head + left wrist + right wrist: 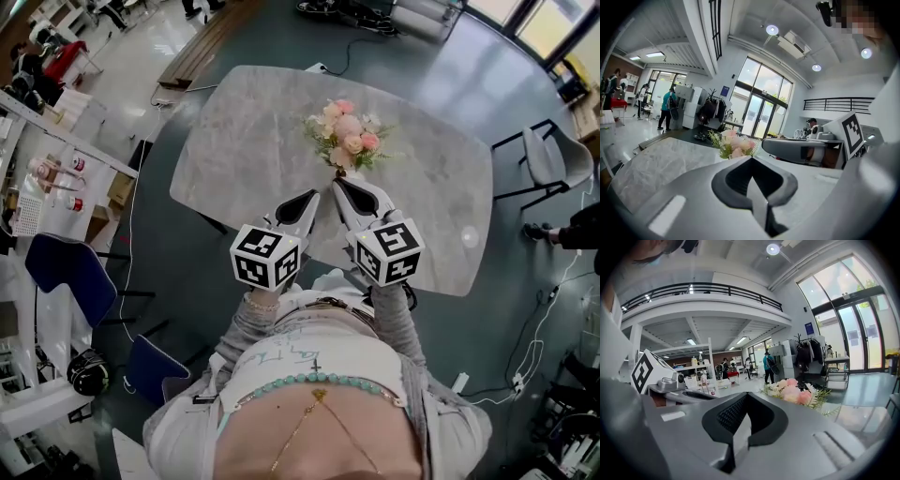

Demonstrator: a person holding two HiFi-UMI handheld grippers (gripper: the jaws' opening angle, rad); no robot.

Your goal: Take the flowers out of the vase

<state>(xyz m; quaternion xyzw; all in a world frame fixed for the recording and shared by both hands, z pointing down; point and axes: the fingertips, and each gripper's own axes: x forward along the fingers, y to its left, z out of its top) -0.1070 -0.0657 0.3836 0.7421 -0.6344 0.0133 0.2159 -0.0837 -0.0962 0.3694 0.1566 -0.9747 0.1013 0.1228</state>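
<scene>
The grey marbled table (234, 159) spreads out in front of me. I hold both grippers side by side above its near part, pointing toward the far edge. My left gripper (312, 196) is clenched, jaws pressed together on nothing. My right gripper (338, 184) is clenched and empty too, its tip just short of the flowers (345, 134). That pink and cream bunch with green sprigs stands upright near the table's middle, untouched.

Seen from above, the flowers (348, 134) hide the vase, whose shape cannot be told.
</scene>
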